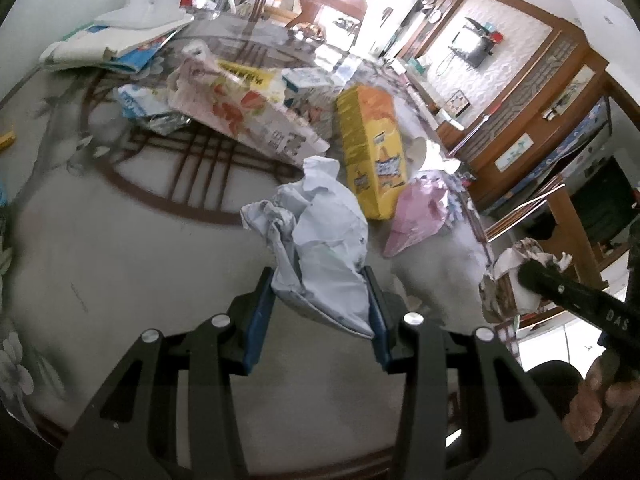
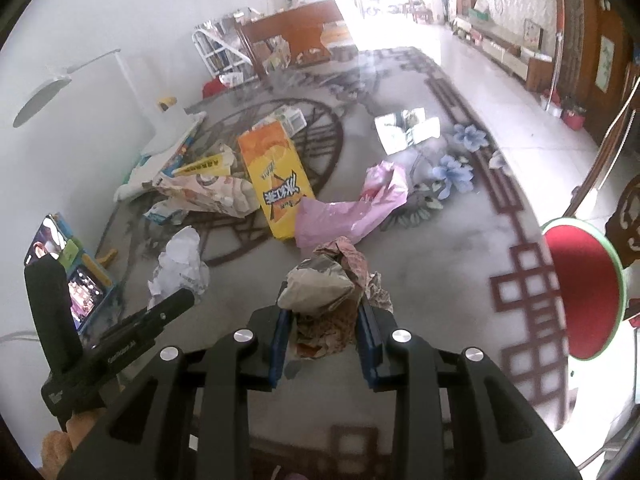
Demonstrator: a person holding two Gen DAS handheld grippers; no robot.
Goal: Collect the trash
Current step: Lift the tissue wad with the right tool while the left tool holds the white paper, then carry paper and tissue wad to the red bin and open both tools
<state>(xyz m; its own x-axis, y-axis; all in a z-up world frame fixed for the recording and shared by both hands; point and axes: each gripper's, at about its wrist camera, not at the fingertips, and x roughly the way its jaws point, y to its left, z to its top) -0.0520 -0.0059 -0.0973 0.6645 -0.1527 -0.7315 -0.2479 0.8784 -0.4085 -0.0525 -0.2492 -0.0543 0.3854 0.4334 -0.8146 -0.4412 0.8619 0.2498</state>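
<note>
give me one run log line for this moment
left claw: shut on white paper | right claw: shut on brown wrapper | left on table: yellow box, pink bag

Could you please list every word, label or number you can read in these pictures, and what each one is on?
"DAS": right gripper, on its black finger.
Yellow box: large printed characters, not legible to me.
Yellow strip on the pink bag: blurred.
Left gripper: small white lettering, blurred.
</note>
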